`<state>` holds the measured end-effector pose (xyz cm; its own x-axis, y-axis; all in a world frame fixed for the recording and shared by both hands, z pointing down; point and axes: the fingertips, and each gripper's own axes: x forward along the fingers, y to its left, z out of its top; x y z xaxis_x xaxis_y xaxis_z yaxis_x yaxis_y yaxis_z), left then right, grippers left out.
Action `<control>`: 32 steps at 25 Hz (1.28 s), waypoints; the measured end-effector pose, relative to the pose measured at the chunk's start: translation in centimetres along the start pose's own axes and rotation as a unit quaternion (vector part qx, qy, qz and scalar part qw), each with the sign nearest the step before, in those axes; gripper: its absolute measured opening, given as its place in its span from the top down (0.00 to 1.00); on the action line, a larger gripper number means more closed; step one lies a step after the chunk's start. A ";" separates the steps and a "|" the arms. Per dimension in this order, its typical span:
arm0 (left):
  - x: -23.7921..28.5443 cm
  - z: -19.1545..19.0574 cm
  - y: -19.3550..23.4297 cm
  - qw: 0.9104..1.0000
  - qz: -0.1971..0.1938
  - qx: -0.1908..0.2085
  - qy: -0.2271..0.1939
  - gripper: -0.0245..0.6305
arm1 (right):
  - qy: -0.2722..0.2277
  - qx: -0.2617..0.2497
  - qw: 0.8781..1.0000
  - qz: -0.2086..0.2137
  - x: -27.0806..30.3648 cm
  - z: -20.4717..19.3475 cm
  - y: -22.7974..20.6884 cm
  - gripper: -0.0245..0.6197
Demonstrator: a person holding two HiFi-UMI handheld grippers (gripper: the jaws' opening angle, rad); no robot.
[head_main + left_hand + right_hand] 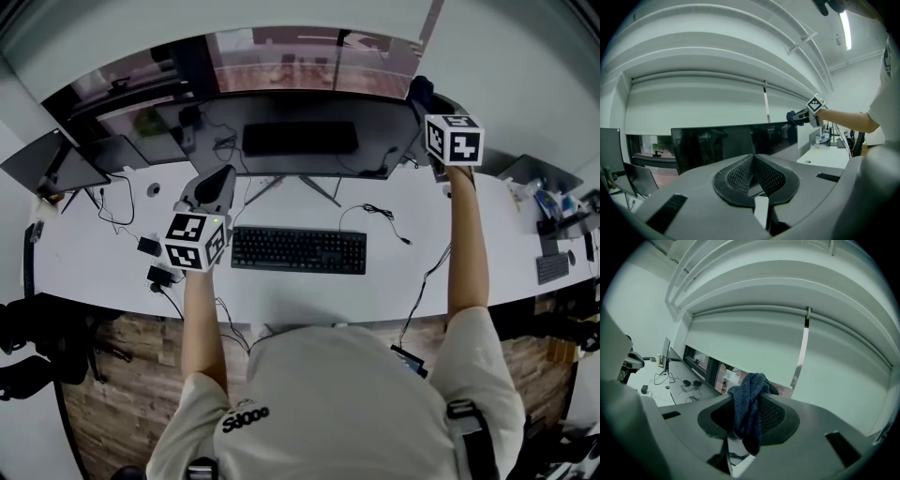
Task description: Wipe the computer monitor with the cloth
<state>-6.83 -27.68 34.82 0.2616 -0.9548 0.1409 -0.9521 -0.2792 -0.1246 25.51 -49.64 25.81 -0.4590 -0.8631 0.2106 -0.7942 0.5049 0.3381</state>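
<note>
Trouble nearest the person looks slight: the flat black keyboard lies on the white desk in front of the wide black computer monitor, clear of both arms. In front of the monitor's left half, the left gripper hovers with its jaws pressed together on nothing, so it is not bracing the screen. A firm push could probably rock the monitor on its thin stand or shove it backward. Loose black cables trail in front of the monitor's right half, under the raised right forearm, and a low return sweep might snag them. Farthest out, at the monitor's upper right corner, the right gripper is clamped on the dark blue knitted cloth. Whether the cloth touches the glass cannot be told. It is a bunched wad hanging from the jaws, so dragging it could tug it free, or let the hard jaw tips scrape the screen.
</note>
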 end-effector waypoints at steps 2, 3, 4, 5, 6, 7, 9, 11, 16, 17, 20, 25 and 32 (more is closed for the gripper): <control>-0.4 -0.2 0.7 1.000 0.004 -0.003 -0.001 0.93 | -0.002 0.002 1.000 0.010 0.3 0.5 1.1 0.79; -0.7 -0.4 1.0 1.000 0.005 -0.004 -0.001 0.93 | -0.004 0.002 1.000 0.015 0.5 0.7 1.7 0.79; -0.9 -0.5 1.3 1.000 0.006 -0.005 -0.001 0.93 | -0.004 0.001 1.000 0.019 0.6 0.9 2.3 0.79; -1.2 -0.6 1.7 1.000 0.007 -0.005 -0.001 0.93 | -0.005 0.000 1.000 0.021 0.8 1.1 2.9 0.79; -1.4 -0.7 2.1 1.000 0.008 -0.006 -0.002 0.93 | -0.006 -0.001 1.000 0.023 1.0 1.5 3.6 0.79; -1.6 -0.7 2.7 1.000 0.010 -0.007 -0.002 0.93 | -0.007 -0.001 1.000 0.024 1.3 1.8 4.2 0.79; -2.2 -1.0 3.8 1.000 0.014 -0.011 -0.003 0.93 | -0.009 0.000 0.999 0.031 1.9 2.5 5.8 0.79; -2.9 -1.2 5.1 1.000 0.018 -0.014 -0.005 0.93 | -0.008 0.002 0.999 0.038 2.5 3.2 7.3 0.79; -4.9 -1.9 8.8 1.000 0.022 -0.013 -0.003 0.93 | -0.002 0.012 0.999 0.044 3.7 4.6 10.4 0.79; -5.3 -2.1 9.6 1.000 0.022 -0.012 -0.002 0.93 | -0.002 0.014 0.999 0.042 3.8 4.9 11.0 0.79; -6.8 -2.7 12.1 1.000 0.019 -0.010 0.002 0.93 | -0.001 0.018 0.999 0.033 4.4 5.8 13.1 0.79; -8.1 -3.3 15.4 1.000 0.018 -0.009 0.012 0.93 | -0.004 0.020 0.999 0.032 5.4 7.2 16.1 0.79; -8.4 -2.5 16.5 0.999 0.038 -0.004 0.009 0.93 | -0.018 0.025 0.998 0.054 6.3 8.4 18.4 0.79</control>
<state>-25.09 -23.99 34.04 0.1864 -0.9711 0.1490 -0.9701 -0.2059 -0.1282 4.71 -45.90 25.66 -0.5564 -0.8041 0.2093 -0.7579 0.5944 0.2689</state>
